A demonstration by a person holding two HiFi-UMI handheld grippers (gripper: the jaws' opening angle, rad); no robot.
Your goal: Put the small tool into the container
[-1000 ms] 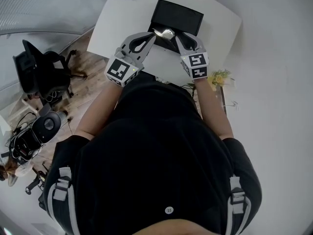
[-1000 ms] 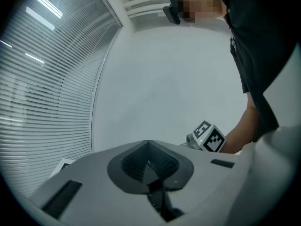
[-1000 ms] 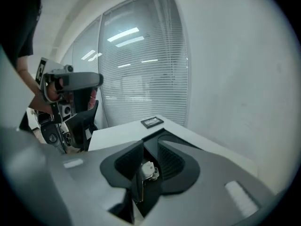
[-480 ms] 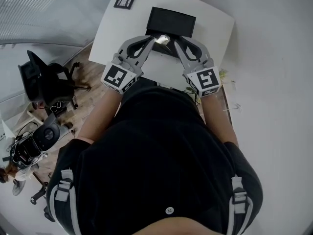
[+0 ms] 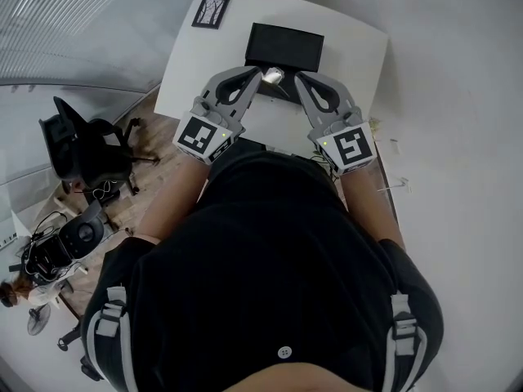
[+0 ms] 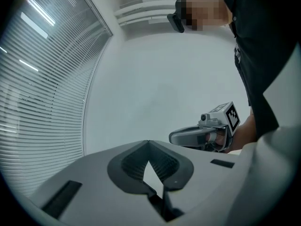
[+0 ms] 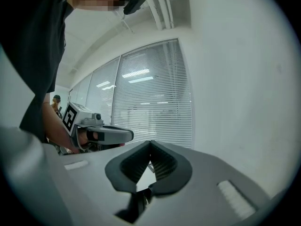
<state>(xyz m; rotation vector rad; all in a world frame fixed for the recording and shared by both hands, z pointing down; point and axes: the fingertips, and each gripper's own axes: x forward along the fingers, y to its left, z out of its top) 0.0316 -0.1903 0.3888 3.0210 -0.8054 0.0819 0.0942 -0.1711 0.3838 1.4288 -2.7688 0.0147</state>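
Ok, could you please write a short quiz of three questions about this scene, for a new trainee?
1. True or false: the left gripper has its jaws wide apart.
2. The black container stands: A) on the white table, beyond both grippers; B) between the left gripper's jaws; C) under that table.
3. Fill in: the right gripper has its jaws together and holds ____ between them.

Key: 1 false (its jaws are together); 2 A; 3 nothing.
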